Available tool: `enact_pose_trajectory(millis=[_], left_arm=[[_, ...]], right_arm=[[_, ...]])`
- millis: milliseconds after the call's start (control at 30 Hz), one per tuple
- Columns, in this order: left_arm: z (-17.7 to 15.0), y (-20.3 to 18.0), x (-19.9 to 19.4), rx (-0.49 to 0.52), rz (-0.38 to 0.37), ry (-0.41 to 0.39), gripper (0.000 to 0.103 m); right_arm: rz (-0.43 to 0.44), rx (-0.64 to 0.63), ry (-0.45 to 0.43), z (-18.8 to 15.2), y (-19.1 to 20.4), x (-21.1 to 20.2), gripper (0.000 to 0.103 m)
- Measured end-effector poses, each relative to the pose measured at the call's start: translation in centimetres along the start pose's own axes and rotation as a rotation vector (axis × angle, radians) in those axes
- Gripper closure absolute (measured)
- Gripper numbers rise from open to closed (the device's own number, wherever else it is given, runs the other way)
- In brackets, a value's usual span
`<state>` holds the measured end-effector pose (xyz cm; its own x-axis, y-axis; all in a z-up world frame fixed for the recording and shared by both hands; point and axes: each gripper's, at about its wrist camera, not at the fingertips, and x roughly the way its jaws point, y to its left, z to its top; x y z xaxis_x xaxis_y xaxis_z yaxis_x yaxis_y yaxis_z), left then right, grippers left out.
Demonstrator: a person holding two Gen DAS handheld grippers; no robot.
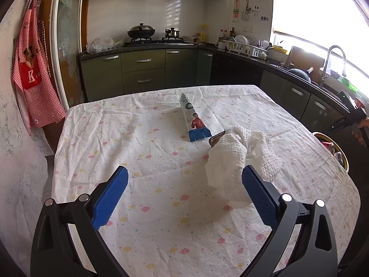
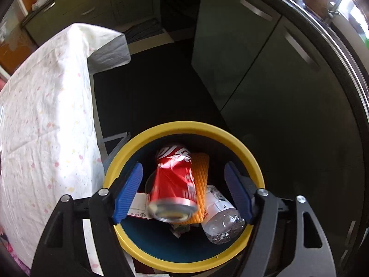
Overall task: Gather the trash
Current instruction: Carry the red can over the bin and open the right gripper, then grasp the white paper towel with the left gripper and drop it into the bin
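My left gripper [image 1: 184, 175] is open above the table, its right finger beside a crumpled white paper towel [image 1: 233, 161]. A small brown item [image 1: 216, 139] pokes out from under the towel. A white and blue tube-shaped wrapper [image 1: 192, 117] lies farther back. My right gripper [image 2: 183, 173] is open over a yellow-rimmed bin [image 2: 244, 147] beside the table. A blurred red soda can [image 2: 174, 180] is between and below its fingers, untouched by them, over an orange foam net [image 2: 200, 184], a clear plastic bottle [image 2: 219, 217] and a white carton [image 2: 140, 205]. The right gripper's body [image 1: 352, 117] shows in the left wrist view.
The table wears a white cloth with pastel dots [image 1: 161, 207]. Green kitchen cabinets [image 1: 143, 71], a stove with pots [image 1: 152, 34] and a sink with tap [image 1: 332, 64] stand beyond. A red apron [image 1: 32, 73] hangs left. The bin rim [image 1: 341, 152] shows at the table's right edge.
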<state>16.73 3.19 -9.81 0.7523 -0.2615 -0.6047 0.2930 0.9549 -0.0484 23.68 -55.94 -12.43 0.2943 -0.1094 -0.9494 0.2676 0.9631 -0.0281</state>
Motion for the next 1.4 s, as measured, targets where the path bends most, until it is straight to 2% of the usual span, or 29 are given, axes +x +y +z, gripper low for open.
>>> enact_pose_trajectory(millis=[133, 400, 567, 667, 833, 967, 1200, 1400], left_arm=[[0.0, -0.1, 0.0, 0.003, -0.005, -0.001, 0.006], [-0.1, -1.2, -0.2, 0.037, -0.046, -0.009, 0.006], [-0.3, -3.3, -0.7, 0.115, -0.084, -0.029, 0.006], [-0.3, -4.4, -0.3, 0.141, -0.111, -0.003, 0.006], [0.3, -6.1, 0.8, 0.179, -0.177, 0.092, 0.006], [0.8, -7.6, 2.3, 0.231, -0.143, 0.151, 0.006], [2.1, -8.3, 3.9, 0.247, -0.118, 0.170, 0.006], [2.6, -8.2, 4.9, 0.240, -0.116, 0.207, 0.022]], right_arm=[[0.048, 0.027, -0.078, -2.9, 0.0, -2.8, 0.033], [0.042, 0.013, -0.215, -11.3, 1.9, -6.9, 0.032], [0.068, 0.053, -0.221, -15.1, 2.1, -6.1, 0.030], [0.074, 0.073, -0.218, -16.8, 2.3, -5.5, 0.030], [0.139, 0.100, -0.230, -18.1, 2.0, -5.1, 0.030], [0.161, 0.103, -0.254, -18.5, 2.1, -5.4, 0.030], [0.157, 0.109, -0.285, -19.0, 1.5, -6.2, 0.030], [0.164, 0.120, -0.274, -19.2, 1.2, -5.6, 0.030]])
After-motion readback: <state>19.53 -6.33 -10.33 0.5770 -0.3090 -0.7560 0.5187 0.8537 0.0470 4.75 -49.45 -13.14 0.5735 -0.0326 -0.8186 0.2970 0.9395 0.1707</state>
